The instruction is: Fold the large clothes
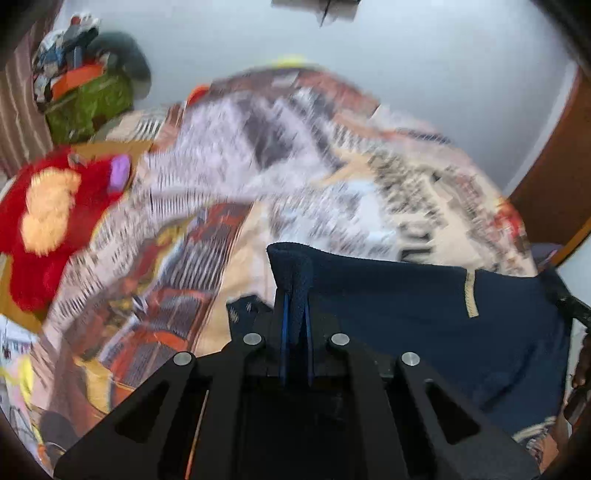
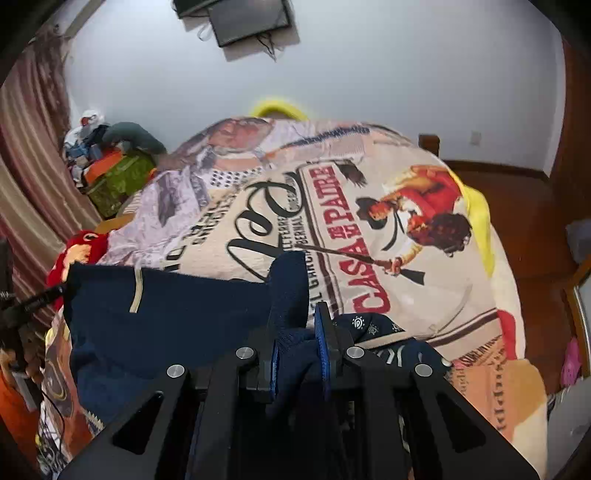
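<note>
Left wrist view gives us the left claw clenched on a bunched corner of the navy garment, whose cloth spreads off toward 3 o'clock with a short tan tag sewn near its top edge. Beyond it lies the printed blanket on the bed, blurred in this picture. At 9 o'clock sits a red plush toy, and at 10 o'clock a green box heaped with odds and ends beside a striped curtain.

From the right wrist view we see the right claw grasping another fold of the same garment, which stretches away toward 9 o'clock over the blanket's near edge. A second dark cloth with small white motifs lies just beside the claw at 3 o'clock. On the blanket we read "CASA DE MI PADRE" in red letters, beside a figure in red with a rifle; the smaller lettering we cannot make out. A dark screen hangs on the wall at 12 o'clock
</note>
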Demonstrator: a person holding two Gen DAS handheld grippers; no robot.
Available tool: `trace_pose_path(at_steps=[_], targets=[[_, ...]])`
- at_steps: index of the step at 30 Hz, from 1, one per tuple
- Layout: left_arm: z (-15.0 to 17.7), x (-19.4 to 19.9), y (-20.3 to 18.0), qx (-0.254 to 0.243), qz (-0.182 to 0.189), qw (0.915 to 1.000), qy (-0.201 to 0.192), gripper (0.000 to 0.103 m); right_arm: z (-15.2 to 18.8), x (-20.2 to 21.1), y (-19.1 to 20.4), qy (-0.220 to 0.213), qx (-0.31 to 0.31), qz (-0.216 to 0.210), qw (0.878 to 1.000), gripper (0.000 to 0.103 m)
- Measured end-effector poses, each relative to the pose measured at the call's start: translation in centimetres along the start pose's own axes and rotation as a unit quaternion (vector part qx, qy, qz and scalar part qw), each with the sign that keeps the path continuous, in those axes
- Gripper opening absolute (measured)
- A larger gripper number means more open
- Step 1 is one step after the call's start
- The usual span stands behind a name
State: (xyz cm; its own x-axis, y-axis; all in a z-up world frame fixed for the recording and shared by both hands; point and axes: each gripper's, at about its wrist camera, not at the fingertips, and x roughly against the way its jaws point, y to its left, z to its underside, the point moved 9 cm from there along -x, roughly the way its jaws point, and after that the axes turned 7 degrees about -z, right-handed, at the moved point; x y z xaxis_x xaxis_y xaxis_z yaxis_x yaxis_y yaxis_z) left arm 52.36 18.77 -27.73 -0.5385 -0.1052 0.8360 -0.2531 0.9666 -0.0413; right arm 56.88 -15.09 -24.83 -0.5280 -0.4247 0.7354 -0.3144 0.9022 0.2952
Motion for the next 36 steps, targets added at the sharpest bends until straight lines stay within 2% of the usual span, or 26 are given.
trace_pose_path(at_steps=[3,5,8,11,15,19,20,21,23,26,29,31,34,36], targets=[[2.1,-3.6,0.5,-0.004,-0.02,0.9989,0.042,0.008,1.3,-2.1,-1.6,0.028,-0.016,0.017,0.999,0.014],[3.1,-4.4,0.6,-0.013,-0.027,0.9984,0.048,0.009,2.3,-3.0,-2.4,0.048,-0.018,0.021,0.998,0.014],[3.2,-3.8,0.5,-0.042,-0.042,0.9978,0.03,0.018,2.9,-2.8,-2.4,0.049,-0.002,0.017,0.999,0.014],[2.9,-2.2,0.5,-0.076,-0.068,0.9947,0.015,0.03,3.0,-1.5,-1.8,0.061,0.031,0.027,0.997,0.016],[2.4,0.8,0.4,-0.108,-0.082,0.9907,-0.01,0.033,2.7,1.1,-0.7,0.046,0.061,0.046,0.996,0.018],[2.3,4.7,-0.1,-0.106,-0.057,0.9919,-0.038,0.043,2.8,3.7,2.1,0.027,0.1,0.049,0.993,0.026],[2.4,5.5,-0.5,-0.103,-0.047,0.9926,-0.043,0.048,2.9,4.2,3.0,0.022,0.105,0.043,0.993,0.036],[2.5,6.3,-1.1,-0.1,-0.036,0.9931,-0.048,0.051,3.1,4.8,4.1,0.013,0.11,0.032,0.993,0.051],[3.4,8.1,-2.5,-0.107,-0.013,0.9926,-0.057,0.051,3.3,5.8,6.1,-0.006,0.118,0.011,0.993,0.068],[4.4,9.8,-4.7,-0.129,0.005,0.9894,-0.067,0.053,4.4,6.2,9.7,-0.006,0.137,-0.026,0.99,0.07],[5.8,10.7,-6.7,-0.142,0.032,0.9871,-0.067,0.071,6.2,5.4,13.2,0.021,0.149,-0.072,0.986,0.071],[6.8,10.5,-8.1,-0.157,0.042,0.9848,-0.061,0.073,7.6,4.3,14.5,0.045,0.147,-0.096,0.983,0.072],[8.4,8.8,-9.6,-0.178,0.038,0.9824,-0.042,0.073,9.8,1.7,15.3,0.087,0.154,-0.097,0.979,0.072],[9.8,6.8,-10.1,-0.182,0.036,0.9826,-0.01,0.073,11.3,-0.1,14.8,0.12,0.159,-0.088,0.976,0.072]])
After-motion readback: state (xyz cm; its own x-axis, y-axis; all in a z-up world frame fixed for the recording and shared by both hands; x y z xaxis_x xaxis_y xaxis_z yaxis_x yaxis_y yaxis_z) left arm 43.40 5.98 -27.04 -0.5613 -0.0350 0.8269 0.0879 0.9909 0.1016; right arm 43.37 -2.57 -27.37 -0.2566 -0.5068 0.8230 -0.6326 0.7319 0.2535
